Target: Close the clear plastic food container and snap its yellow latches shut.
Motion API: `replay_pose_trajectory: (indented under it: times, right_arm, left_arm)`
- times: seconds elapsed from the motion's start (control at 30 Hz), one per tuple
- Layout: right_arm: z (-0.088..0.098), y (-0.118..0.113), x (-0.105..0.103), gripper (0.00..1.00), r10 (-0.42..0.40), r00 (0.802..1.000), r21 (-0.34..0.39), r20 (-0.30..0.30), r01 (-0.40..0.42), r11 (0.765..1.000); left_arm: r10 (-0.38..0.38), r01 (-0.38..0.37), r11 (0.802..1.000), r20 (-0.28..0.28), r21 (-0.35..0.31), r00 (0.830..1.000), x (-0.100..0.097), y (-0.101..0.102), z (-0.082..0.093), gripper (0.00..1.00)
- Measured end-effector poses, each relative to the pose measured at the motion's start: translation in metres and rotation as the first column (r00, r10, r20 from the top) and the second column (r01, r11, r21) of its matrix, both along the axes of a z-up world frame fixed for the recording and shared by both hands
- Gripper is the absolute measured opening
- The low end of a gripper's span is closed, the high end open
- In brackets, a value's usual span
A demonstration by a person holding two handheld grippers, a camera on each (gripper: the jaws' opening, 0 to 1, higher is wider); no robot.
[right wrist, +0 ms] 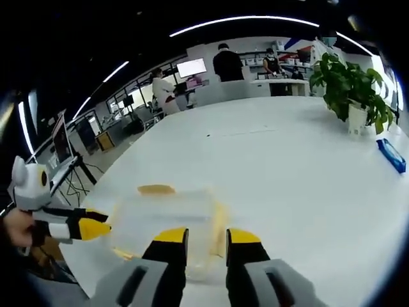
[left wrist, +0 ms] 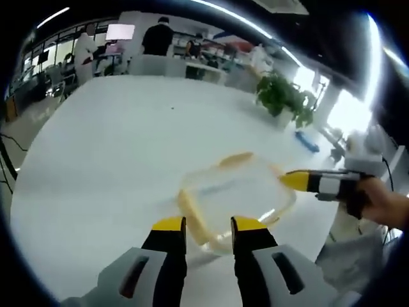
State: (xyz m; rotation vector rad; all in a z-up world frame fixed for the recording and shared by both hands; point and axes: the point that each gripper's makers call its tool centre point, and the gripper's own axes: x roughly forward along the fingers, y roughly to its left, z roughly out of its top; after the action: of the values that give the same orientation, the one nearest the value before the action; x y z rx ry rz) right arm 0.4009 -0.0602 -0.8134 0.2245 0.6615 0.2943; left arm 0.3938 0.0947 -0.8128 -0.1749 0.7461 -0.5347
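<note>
The clear plastic food container (left wrist: 238, 201) sits near one edge of the white surface (left wrist: 115, 160), lid on, its yellow latches (left wrist: 235, 158) showing along the sides. The left gripper (left wrist: 208, 225) hovers at its rim, jaws parted and grasping nothing. The right gripper (right wrist: 206, 238) meets it from the opposite side, jaws likewise released.

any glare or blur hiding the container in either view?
Left gripper view: window glare blows out the right edge; container soft but its outline and yellow latches readable. Right gripper view: container washes into the white table, edges faint, whole frame slightly blurred; fisheye bends both.
</note>
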Motion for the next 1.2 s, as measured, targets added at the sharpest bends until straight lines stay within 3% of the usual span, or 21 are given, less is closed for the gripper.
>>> replay_pose_trajectory:
  times: [0.2, 0.27, 0.43, 0.57, 0.67, 0.8, 0.9, 0.93, 0.97, 1.13, 1.2]
  right_arm:
    - [-0.005, 0.005, 0.001, 0.29, 0.009, 0.999, 0.079, -0.039, -0.006, 0.997]
    - [-0.008, 0.006, 0.001, 0.30, -0.026, 0.996, 0.151, -0.086, 0.039, 0.988]
    - [-0.009, 0.005, 0.003, 0.31, -0.003, 0.997, 0.150, -0.076, 0.015, 0.989]
    - [-0.008, 0.005, 0.003, 0.30, 0.023, 0.995, 0.165, -0.098, -0.006, 0.986]
    - [-0.009, 0.006, 0.003, 0.30, 0.041, 0.992, 0.168, -0.117, -0.021, 0.986]
    - [-0.010, 0.015, 0.008, 0.29, 0.030, 0.992, 0.188, -0.122, -0.006, 0.982]
    - [-0.010, 0.025, 0.011, 0.26, 0.026, 0.992, 0.167, -0.125, -0.005, 0.986]
    - [0.001, 0.036, 0.025, 0.27, 0.055, 0.997, 0.246, -0.049, -0.041, 0.968]
    - [-0.007, 0.025, 0.016, 0.27, 0.035, 0.992, 0.183, -0.117, -0.013, 0.983]
    - [-0.007, 0.027, 0.011, 0.27, 0.025, 0.991, 0.182, -0.128, -0.001, 0.983]
    - [-0.008, 0.027, 0.011, 0.27, 0.016, 0.991, 0.169, -0.130, 0.006, 0.986]
  left_arm:
    - [0.047, -0.050, 0.996, -0.039, -0.069, 0.998, 0.003, -0.001, -0.003, 0.27]
    - [0.054, -0.059, 0.994, -0.064, -0.087, 0.997, 0.003, -0.001, -0.004, 0.27]
    - [0.046, -0.051, 0.996, -0.060, -0.079, 0.997, 0.003, -0.003, -0.004, 0.27]
    - [0.060, -0.066, 0.995, -0.072, -0.080, 0.996, 0.004, -0.003, -0.004, 0.27]
    - [0.031, -0.036, 0.998, -0.081, -0.058, 0.996, 0.005, -0.005, -0.003, 0.27]
    - [0.047, -0.049, 0.998, -0.065, -0.029, 0.997, 0.014, 0.000, -0.004, 0.28]
    - [0.016, -0.015, 1.000, -0.058, 0.016, 0.998, 0.021, 0.006, -0.003, 0.29]
    - [0.002, -0.003, 1.000, -0.075, -0.012, 0.997, 0.020, 0.002, -0.003, 0.30]
    - [0.014, -0.014, 1.000, -0.069, -0.002, 0.998, 0.024, 0.008, -0.004, 0.29]
    - [0.017, -0.019, 0.999, -0.079, -0.030, 0.997, 0.021, 0.008, -0.004, 0.28]
    - [0.024, -0.029, 0.998, -0.086, -0.054, 0.996, 0.021, 0.010, 0.007, 0.28]
